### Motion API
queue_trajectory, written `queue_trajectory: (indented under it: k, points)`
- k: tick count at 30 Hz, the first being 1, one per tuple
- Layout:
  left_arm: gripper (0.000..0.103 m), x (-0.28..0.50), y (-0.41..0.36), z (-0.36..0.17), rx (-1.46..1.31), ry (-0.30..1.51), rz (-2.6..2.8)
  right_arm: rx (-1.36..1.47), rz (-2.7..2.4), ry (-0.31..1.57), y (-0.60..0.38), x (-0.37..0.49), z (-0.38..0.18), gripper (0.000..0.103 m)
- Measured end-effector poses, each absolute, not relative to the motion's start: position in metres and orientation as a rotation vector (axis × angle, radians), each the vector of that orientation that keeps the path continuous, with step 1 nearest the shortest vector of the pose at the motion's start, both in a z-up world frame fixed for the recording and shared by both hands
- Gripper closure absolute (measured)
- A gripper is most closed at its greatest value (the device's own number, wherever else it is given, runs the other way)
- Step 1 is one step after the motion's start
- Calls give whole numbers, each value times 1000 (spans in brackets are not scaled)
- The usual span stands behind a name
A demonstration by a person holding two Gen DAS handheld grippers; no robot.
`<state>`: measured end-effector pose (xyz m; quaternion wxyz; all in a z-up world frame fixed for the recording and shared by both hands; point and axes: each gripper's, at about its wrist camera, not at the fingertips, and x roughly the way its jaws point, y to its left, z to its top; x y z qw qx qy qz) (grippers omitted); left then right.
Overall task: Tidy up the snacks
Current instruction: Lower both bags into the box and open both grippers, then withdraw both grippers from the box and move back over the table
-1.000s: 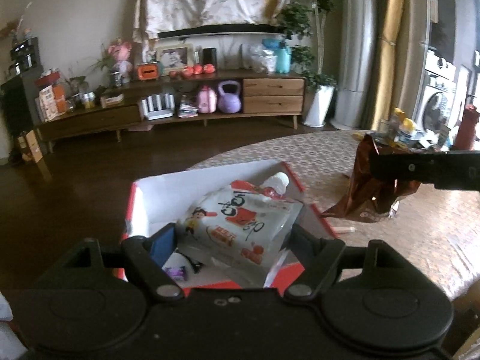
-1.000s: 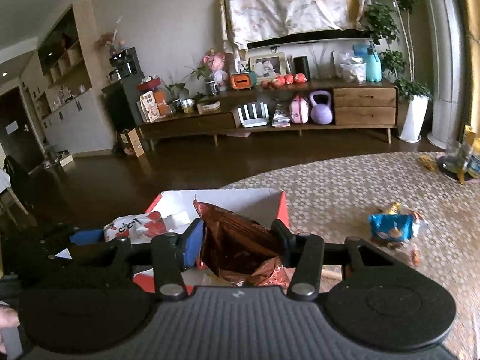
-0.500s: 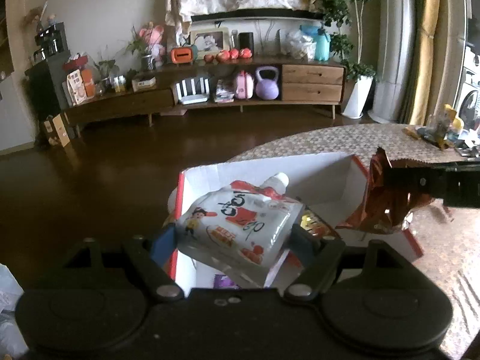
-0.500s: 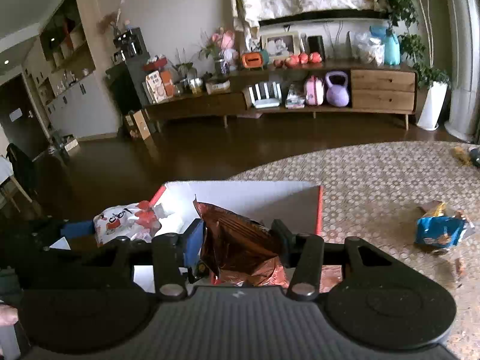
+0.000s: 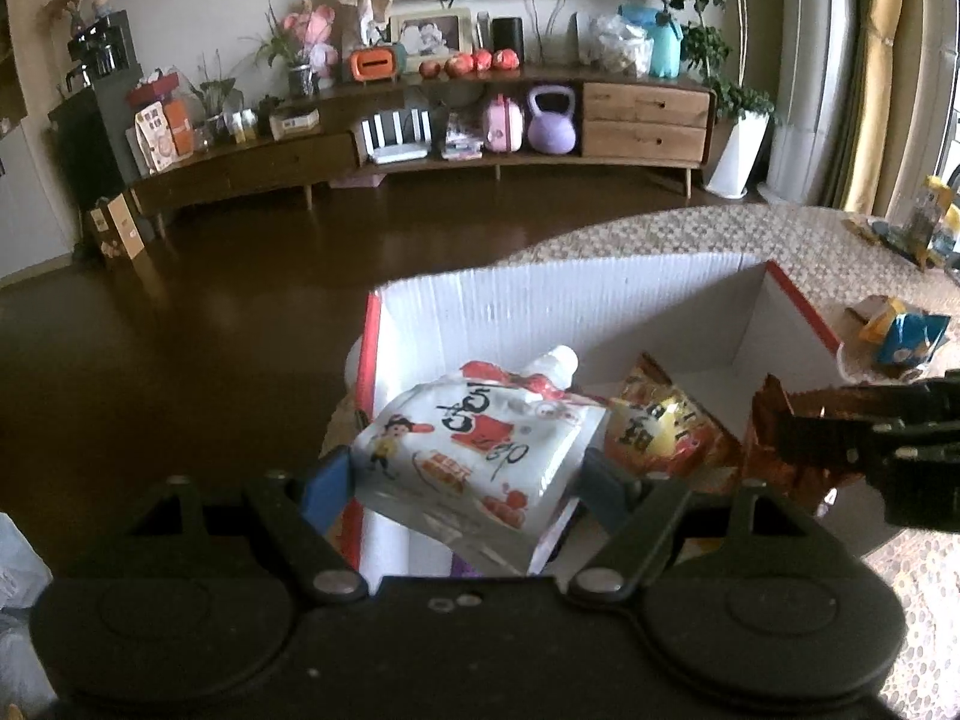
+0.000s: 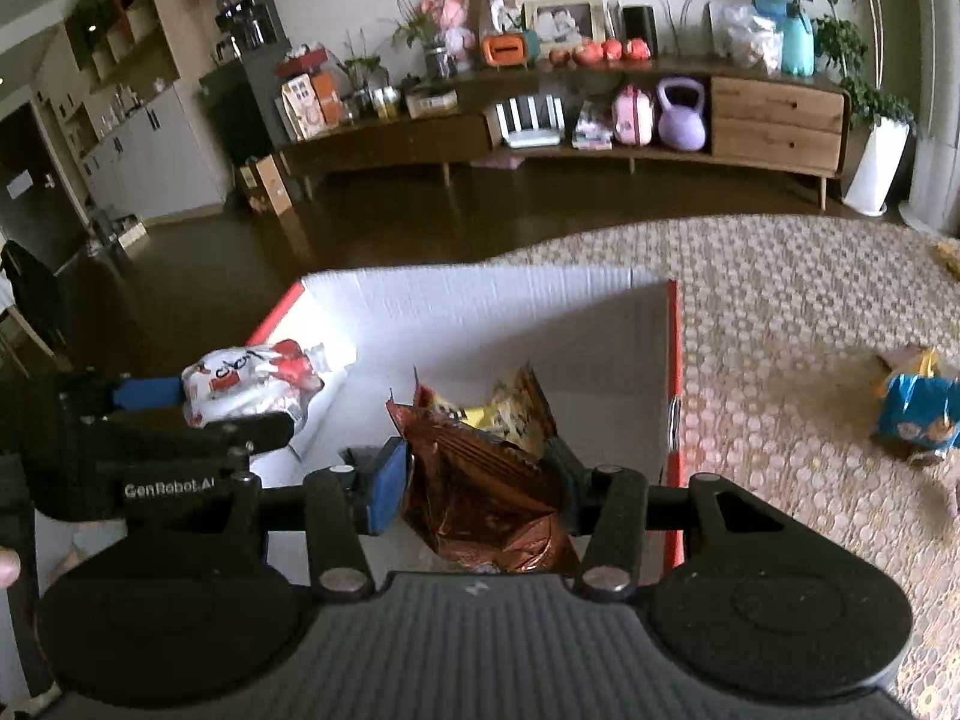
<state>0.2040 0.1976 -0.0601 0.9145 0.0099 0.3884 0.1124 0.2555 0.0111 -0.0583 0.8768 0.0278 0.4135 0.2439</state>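
My left gripper point(image 5: 468, 474) is shut on a white and red spouted snack pouch point(image 5: 480, 438) and holds it over the left part of a red-edged white cardboard box point(image 5: 540, 306). My right gripper point(image 6: 474, 474) is shut on a crinkled brown foil snack bag point(image 6: 480, 492) over the right part of the same box point(image 6: 480, 312). An orange and yellow snack packet point(image 5: 660, 426) lies inside the box. The left gripper with its pouch point(image 6: 252, 384) shows at the left of the right wrist view. The right gripper's fingers point(image 5: 840, 438) show at the right of the left wrist view.
The box stands on a round table with a beige patterned cloth point(image 6: 780, 312). A blue and yellow snack bag point(image 6: 918, 408) lies on the cloth right of the box. More items sit at the table's far right point(image 5: 924, 228). Dark floor and a long sideboard lie beyond.
Both grippers have moved forward and over the box with their snacks. The orange and yellow packet inside the box has come into view.
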Motion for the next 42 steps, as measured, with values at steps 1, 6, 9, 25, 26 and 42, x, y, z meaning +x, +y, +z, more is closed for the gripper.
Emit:
queue_trajectory:
  k: [1, 6, 9, 25, 26, 42]
  points:
    - [24, 204, 197, -63, 21, 807, 232, 54, 510, 870, 11, 256, -60, 54]
    - [24, 204, 191, -67, 59, 825, 218, 54, 517, 896, 13, 253, -67, 53]
    - [24, 206, 189, -71, 64, 849, 211, 49, 518, 899, 13, 251, -65, 53]
    - [10, 193, 172, -59, 96, 812, 187, 18, 506, 951, 6, 232, -63, 27]
    - [8, 192, 171, -58, 100, 809, 188, 23, 507, 950, 5, 230, -62, 27]
    - [0, 160, 151, -27, 120, 731, 168, 39, 502, 832, -31, 188, -22, 0]
